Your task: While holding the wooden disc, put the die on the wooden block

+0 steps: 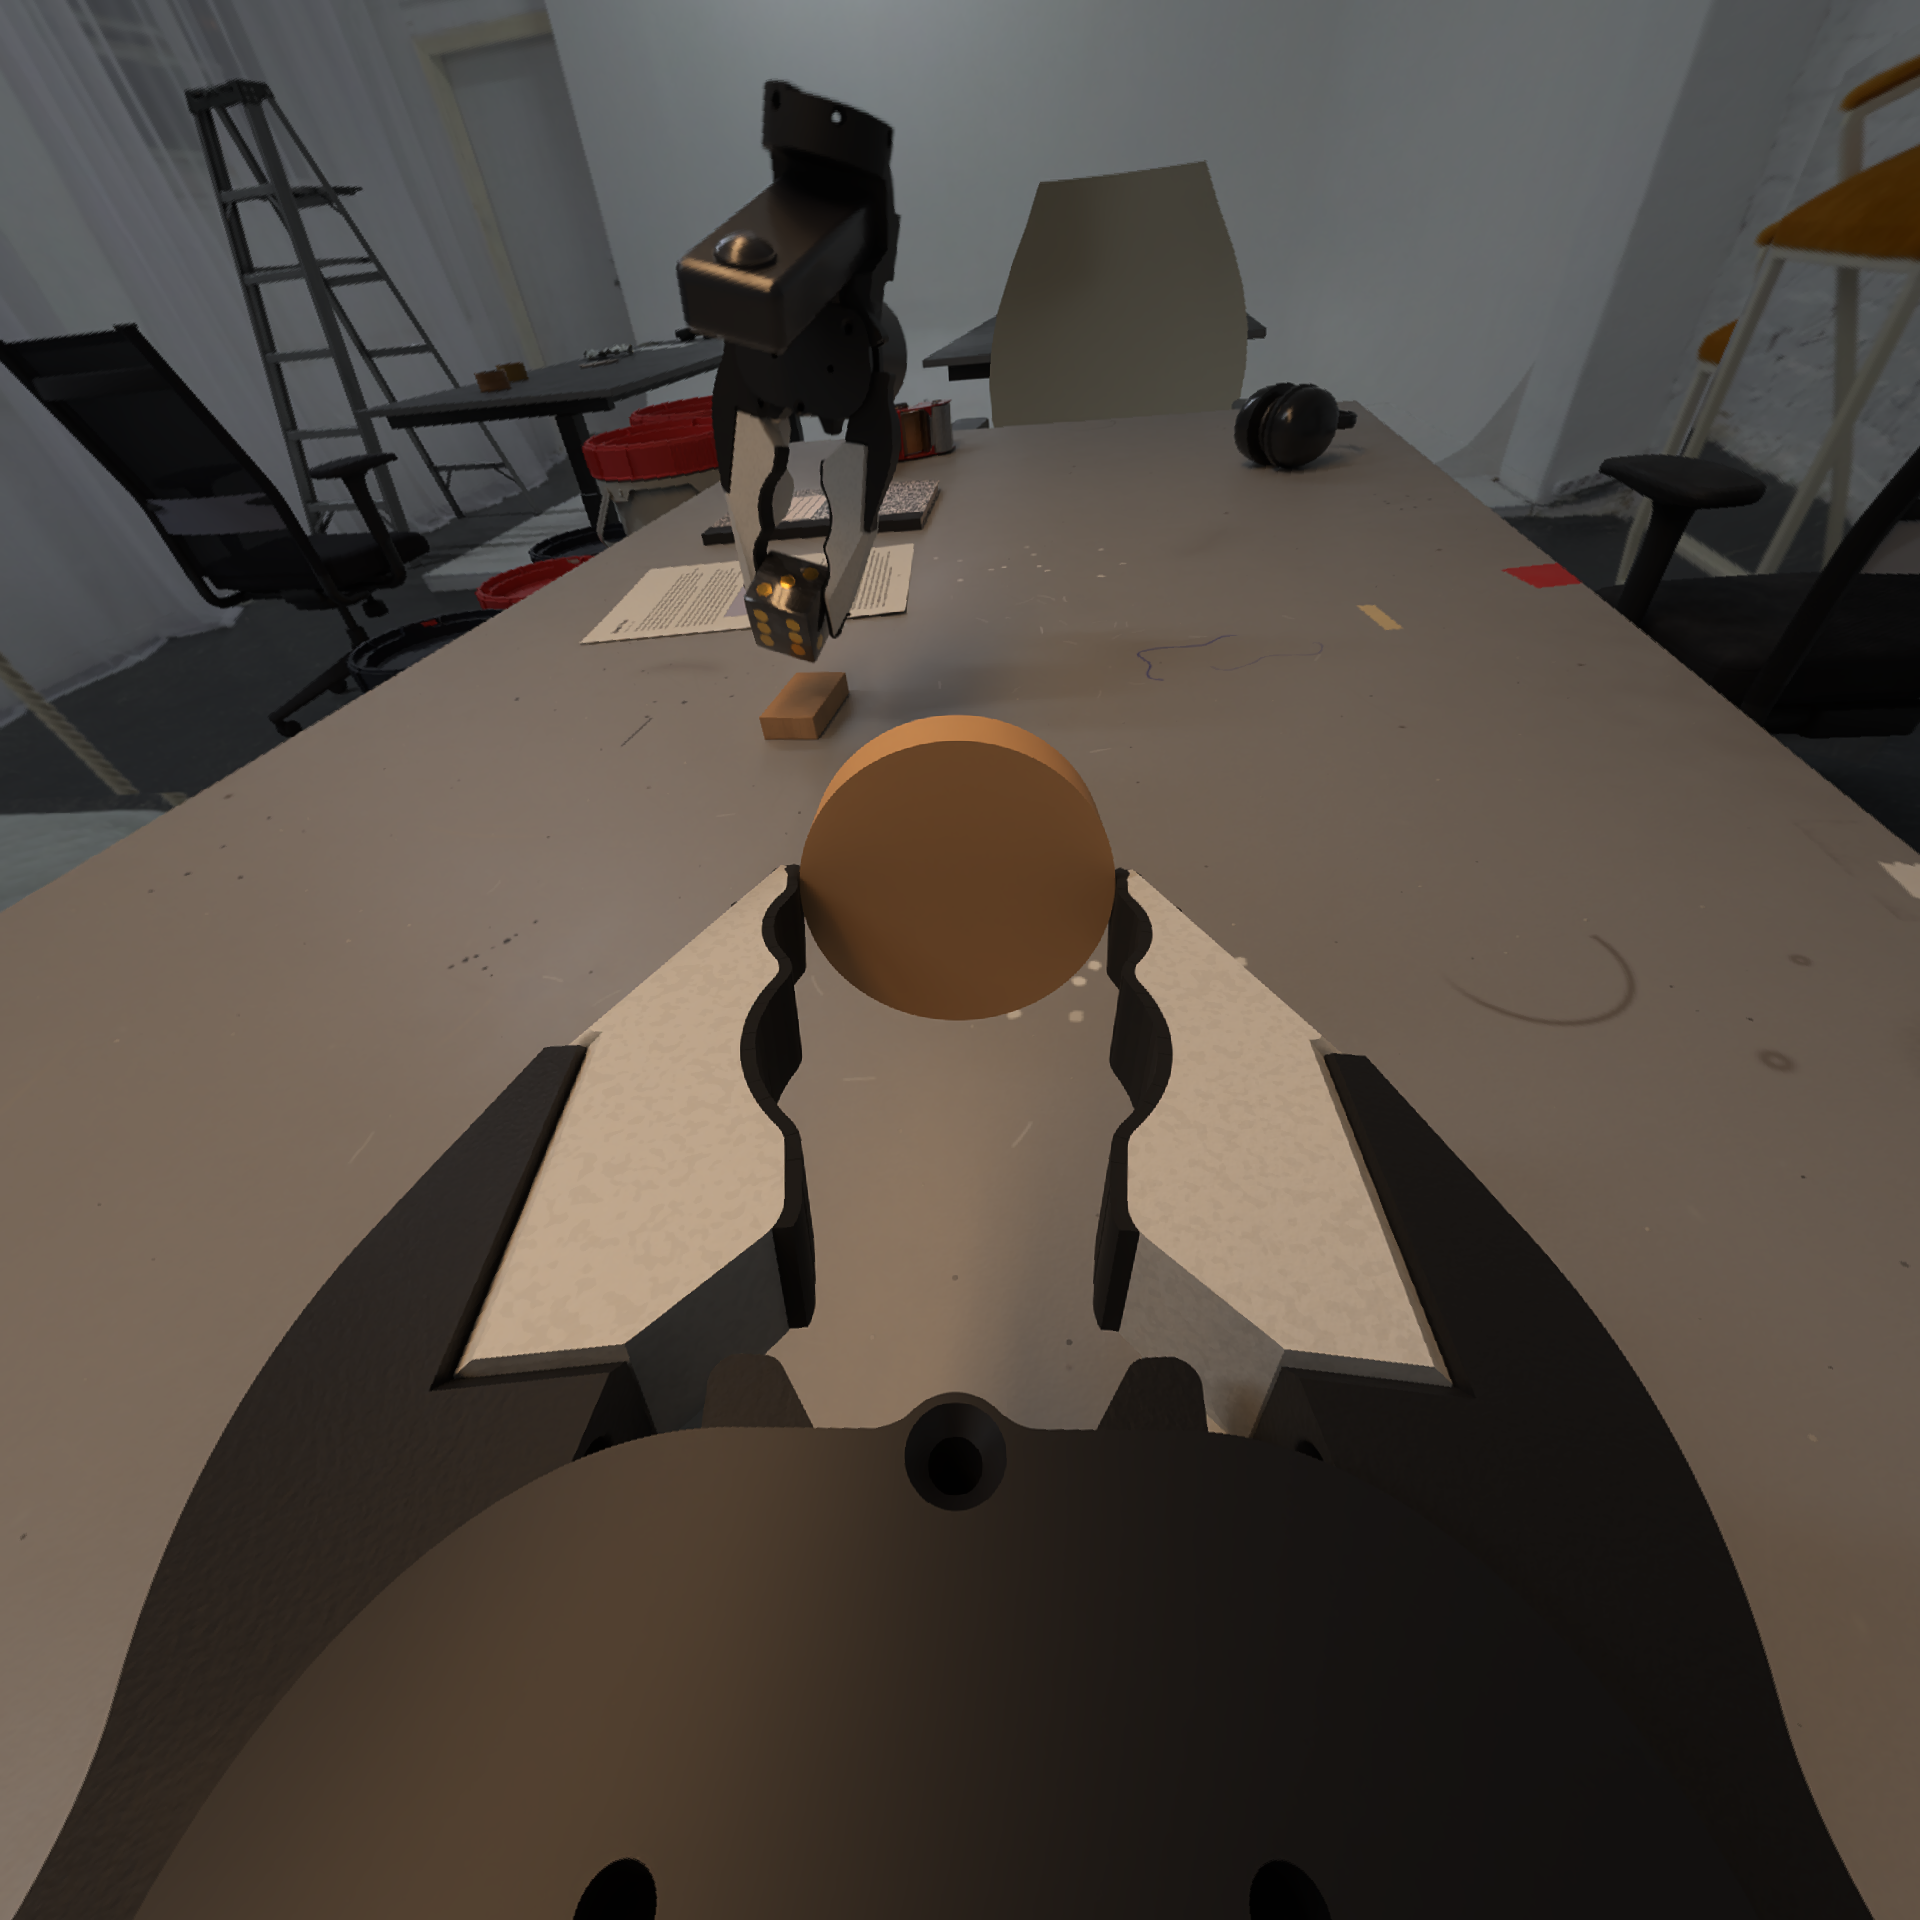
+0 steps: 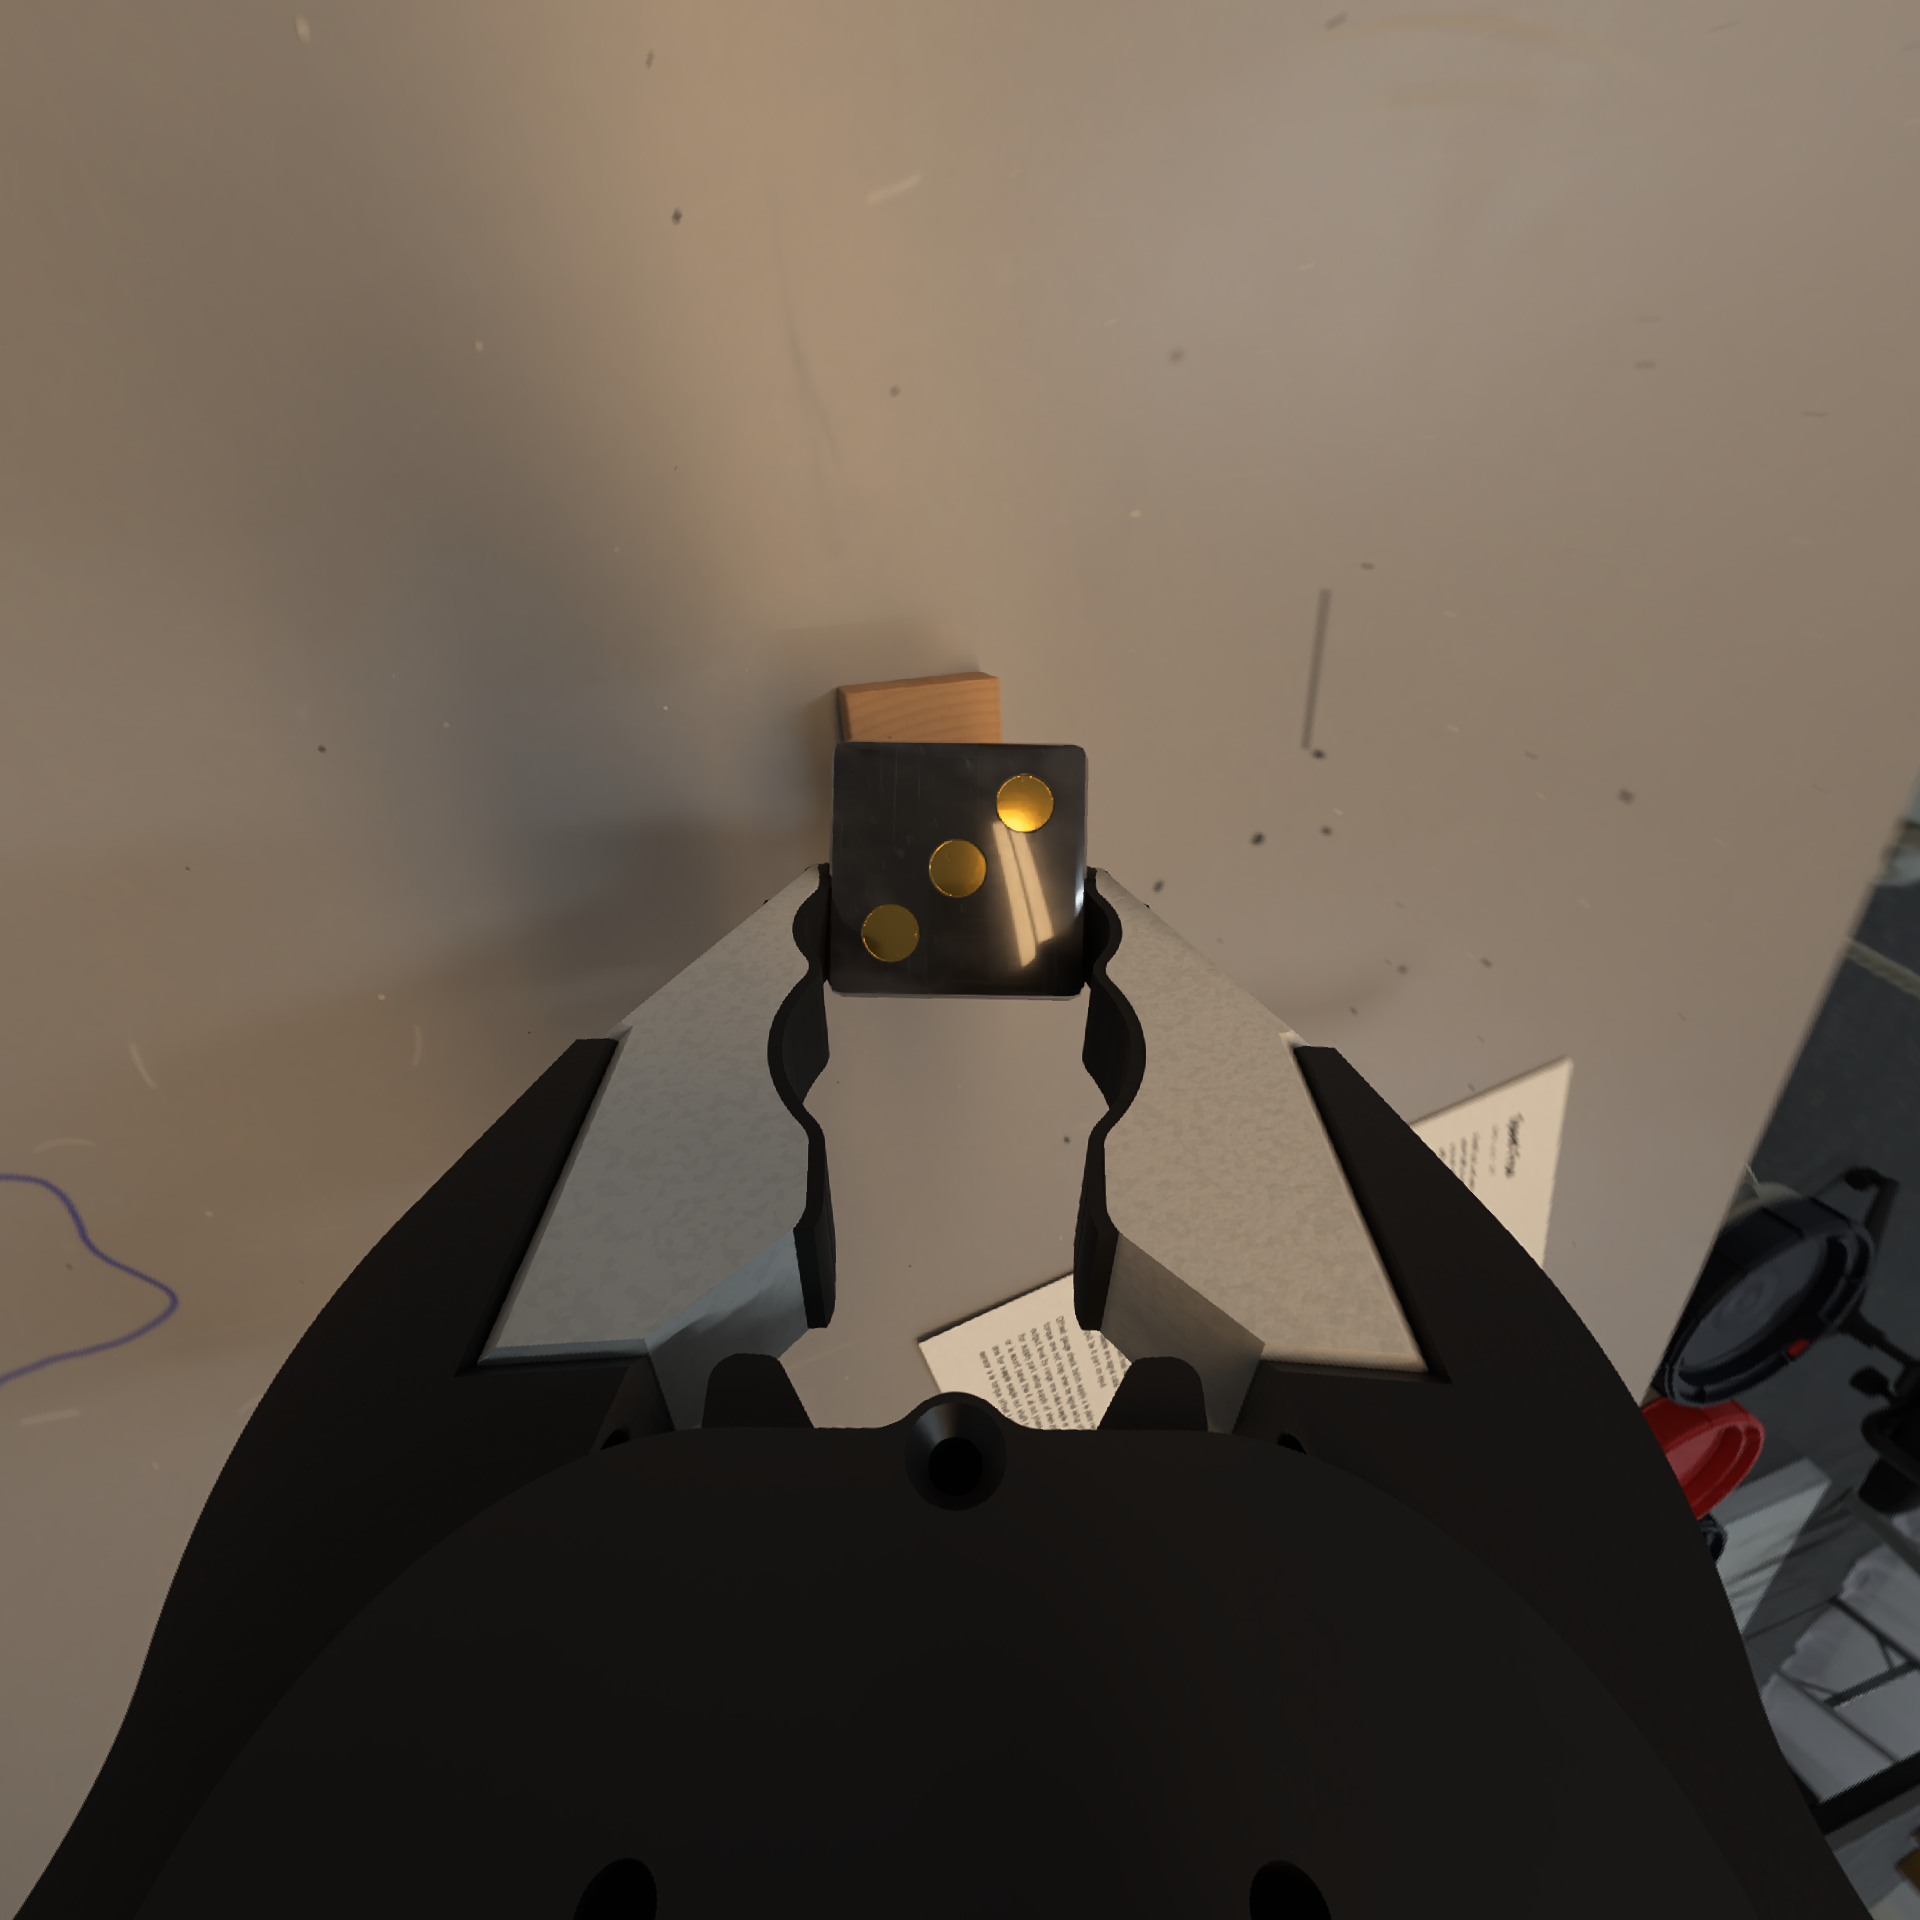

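My left gripper (image 1: 956, 894) is shut on a round wooden disc (image 1: 954, 868) and holds it on edge above the table. Beyond it a small wooden block (image 1: 803, 707) lies flat on the grey table (image 1: 1351, 831). My right gripper (image 1: 800, 613) hangs above the block, pointing down, shut on a black die with gold pips (image 1: 787, 620). In the right wrist view the gripper (image 2: 956, 894) holds the die (image 2: 958, 871) by two sides. The wooden block (image 2: 920, 709) shows just past the die's far edge, mostly hidden by it.
Printed sheets (image 1: 675, 601) and a dark notebook (image 1: 904, 504) lie behind the block. Black headphones (image 1: 1286, 424) sit at the far right. A beige chair (image 1: 1122, 301) stands at the far end, a black chair (image 1: 197, 499) and red tubs (image 1: 644, 452) to the left.
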Available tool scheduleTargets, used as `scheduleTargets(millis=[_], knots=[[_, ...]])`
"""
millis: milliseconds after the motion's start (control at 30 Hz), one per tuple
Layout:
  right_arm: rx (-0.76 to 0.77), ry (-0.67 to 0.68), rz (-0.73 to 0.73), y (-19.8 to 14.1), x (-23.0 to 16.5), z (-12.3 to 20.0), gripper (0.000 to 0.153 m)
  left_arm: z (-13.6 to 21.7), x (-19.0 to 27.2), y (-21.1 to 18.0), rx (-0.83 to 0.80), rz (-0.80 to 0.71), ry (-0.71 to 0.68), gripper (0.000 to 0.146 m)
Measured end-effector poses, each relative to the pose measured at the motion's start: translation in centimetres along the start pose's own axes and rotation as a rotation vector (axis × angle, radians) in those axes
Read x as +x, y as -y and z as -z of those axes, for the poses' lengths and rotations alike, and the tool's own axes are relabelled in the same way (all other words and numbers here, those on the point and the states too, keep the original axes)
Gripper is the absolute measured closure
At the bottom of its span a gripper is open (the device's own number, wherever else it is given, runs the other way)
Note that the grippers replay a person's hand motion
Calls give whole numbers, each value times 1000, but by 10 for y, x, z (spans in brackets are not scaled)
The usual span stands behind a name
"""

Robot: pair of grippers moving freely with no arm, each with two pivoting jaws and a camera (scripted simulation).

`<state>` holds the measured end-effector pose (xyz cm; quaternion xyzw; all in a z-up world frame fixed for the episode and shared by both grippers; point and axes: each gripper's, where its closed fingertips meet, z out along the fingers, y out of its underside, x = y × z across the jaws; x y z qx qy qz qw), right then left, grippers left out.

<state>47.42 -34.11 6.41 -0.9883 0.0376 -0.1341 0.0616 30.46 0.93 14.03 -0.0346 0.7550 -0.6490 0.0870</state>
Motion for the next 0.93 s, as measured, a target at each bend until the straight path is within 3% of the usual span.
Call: scheduleTargets(millis=[200,400,500,600,700,767,867,933], knots=[[-60,119,74,-1,-2,-28,106,-4,-2,-7,-17,15,-4,87],[-76,119,58,-13,0,-32,106,-8,0,-11,-26,26,-18,87],[-55,46,-15,-16,9,-13,83,-9,0,-12,-23,38,-21,87],[-24,-95,-136,-9,13,29,76,-8,1,-10,-19,41,-23,87],[50,-228,-306,34,-13,82,76,-6,0,-9,-14,37,-11,87],[218,-224,-421,88,-56,103,78,-5,-3,-8,-6,46,0,87],[405,-180,-657,156,-120,93,90,-4,-7,-9,-7,56,6,87],[376,-126,-791,175,-153,63,91,-3,-8,-11,-9,70,3,87]])
